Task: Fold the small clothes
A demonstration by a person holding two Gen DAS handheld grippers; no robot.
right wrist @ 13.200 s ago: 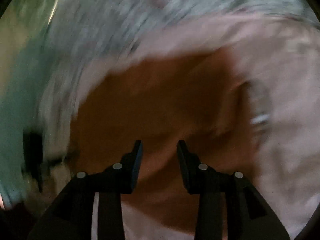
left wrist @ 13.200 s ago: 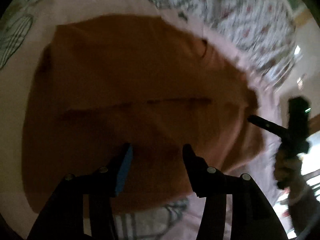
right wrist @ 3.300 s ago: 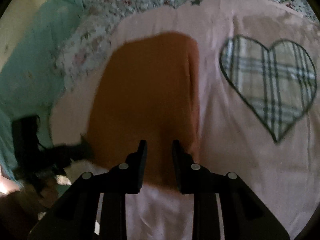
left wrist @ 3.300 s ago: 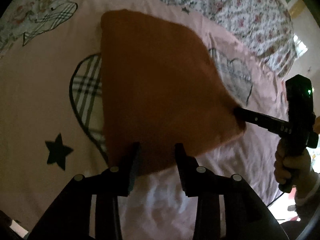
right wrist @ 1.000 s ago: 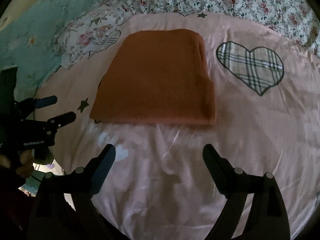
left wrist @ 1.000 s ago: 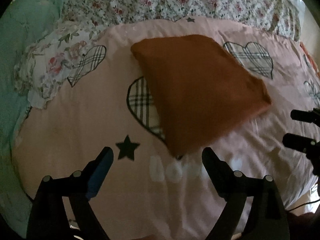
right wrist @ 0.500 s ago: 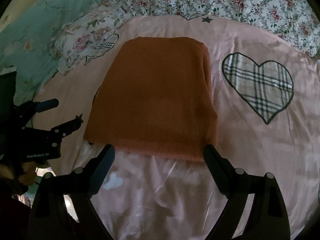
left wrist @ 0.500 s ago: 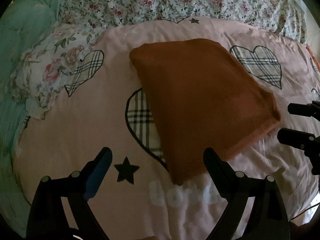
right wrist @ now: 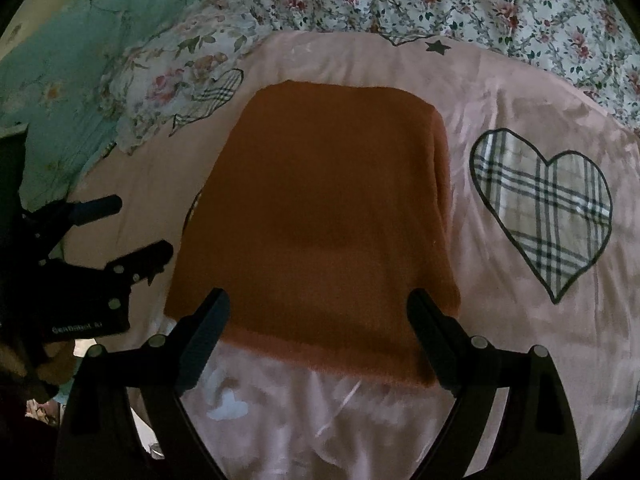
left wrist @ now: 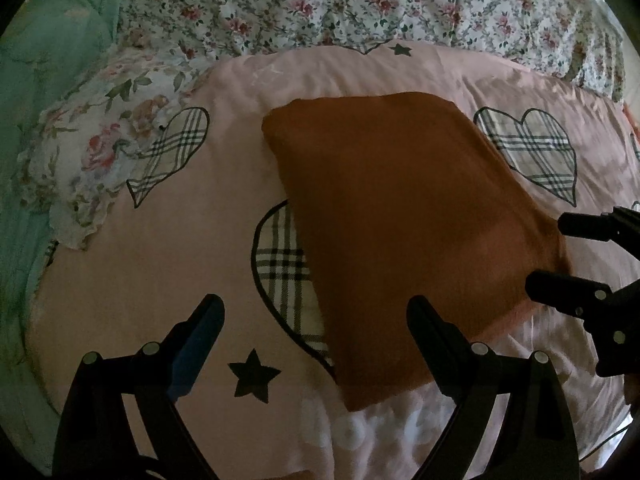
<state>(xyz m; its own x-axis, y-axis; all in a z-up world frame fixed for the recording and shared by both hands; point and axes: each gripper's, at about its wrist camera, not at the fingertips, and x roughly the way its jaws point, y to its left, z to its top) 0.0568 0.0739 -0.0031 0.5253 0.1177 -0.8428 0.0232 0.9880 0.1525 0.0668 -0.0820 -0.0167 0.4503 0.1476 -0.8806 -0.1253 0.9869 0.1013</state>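
A rust-orange garment [left wrist: 400, 216] lies folded into a flat rectangle on the pink bedcover [left wrist: 168, 264]; it also shows in the right wrist view [right wrist: 320, 232]. My left gripper [left wrist: 316, 312] is open wide and empty, over the garment's near left corner. My right gripper [right wrist: 320, 304] is open wide and empty, its fingers straddling the garment's near edge. The right gripper also shows at the right of the left wrist view [left wrist: 576, 256], beside the garment's right corner. The left gripper shows at the left of the right wrist view [right wrist: 124, 232], beside the garment's left edge.
The pink bedcover carries plaid hearts [right wrist: 544, 208] and black stars [left wrist: 252, 376]. A floral quilt [left wrist: 360, 4] lies behind it, a floral pillow [left wrist: 100, 152] to the left, and teal bedding [right wrist: 60, 72] at far left.
Both grippers let go of the folded garment, opened wide and pulled back. In the last second both have moved in closer to its near edge again.
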